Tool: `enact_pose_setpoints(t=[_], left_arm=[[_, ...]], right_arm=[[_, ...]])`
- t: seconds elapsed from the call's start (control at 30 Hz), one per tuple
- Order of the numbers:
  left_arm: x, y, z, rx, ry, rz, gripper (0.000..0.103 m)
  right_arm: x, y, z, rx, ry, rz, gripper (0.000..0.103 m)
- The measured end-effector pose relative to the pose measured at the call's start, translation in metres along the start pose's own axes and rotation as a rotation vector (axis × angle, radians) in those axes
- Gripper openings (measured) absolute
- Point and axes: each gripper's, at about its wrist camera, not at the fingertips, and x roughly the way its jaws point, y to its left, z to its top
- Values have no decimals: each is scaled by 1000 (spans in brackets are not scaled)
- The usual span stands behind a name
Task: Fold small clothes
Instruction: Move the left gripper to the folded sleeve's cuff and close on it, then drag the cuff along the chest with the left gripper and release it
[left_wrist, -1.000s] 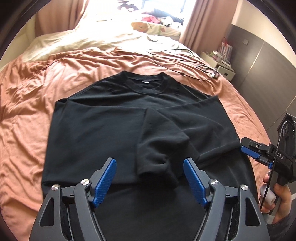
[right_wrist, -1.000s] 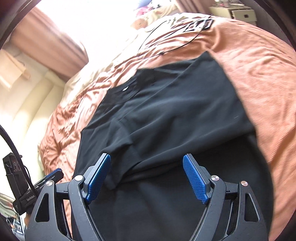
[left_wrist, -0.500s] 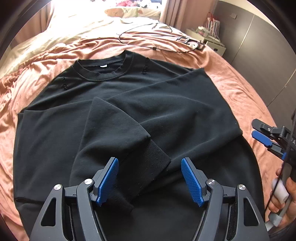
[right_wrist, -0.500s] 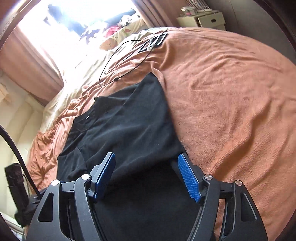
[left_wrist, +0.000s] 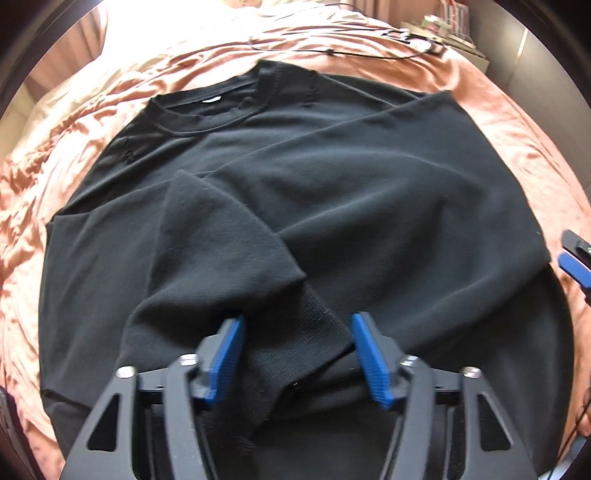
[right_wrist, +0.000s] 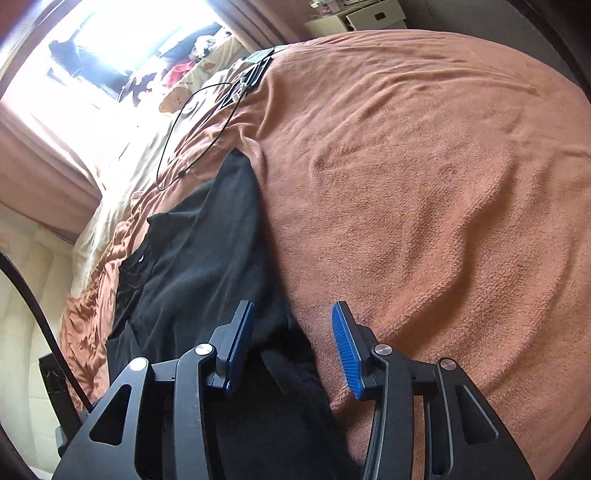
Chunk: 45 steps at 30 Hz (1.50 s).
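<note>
Black garment: a black sweatshirt (left_wrist: 332, 206) lies flat on the bed's rust-coloured blanket (right_wrist: 424, 184), neckband at the far side.
Done so far: both sleeves are folded in across the chest; the ribbed cuff (left_wrist: 310, 339) sits on top near the hem.
Left to do: by my reading, the body has yet to be folded up toward the neckband.
Left gripper (left_wrist: 295, 354): fingers spread wide, straddling the cuff, gripping nothing.
Right gripper (right_wrist: 291, 350): fingers wide apart over the sweatshirt's right edge, holding nothing.
Change, left view: compared with a second ago, the gripper is lower and nearer the cuff, and the neckband looks closer.
Change, right view: the gripper has swung from above the sweatshirt's body out to its right edge.
</note>
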Motion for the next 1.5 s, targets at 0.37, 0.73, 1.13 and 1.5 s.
enact_pose_setpoints(t=[0.37, 0.73, 1.13, 1.5], left_arm=[[-53, 67, 17, -66, -60, -24, 15], [-83, 144, 33, -121, -106, 65, 13], [-60, 200, 25, -183, -81, 108, 13], [-20, 234, 19, -250, -23, 109, 12]], right_arm=[[-1, -6, 2, 7, 2, 9, 42], [3, -4, 3, -10, 3, 1, 42], [23, 16, -3, -150, 57, -119, 40], [6, 10, 4, -74, 10, -59, 37]])
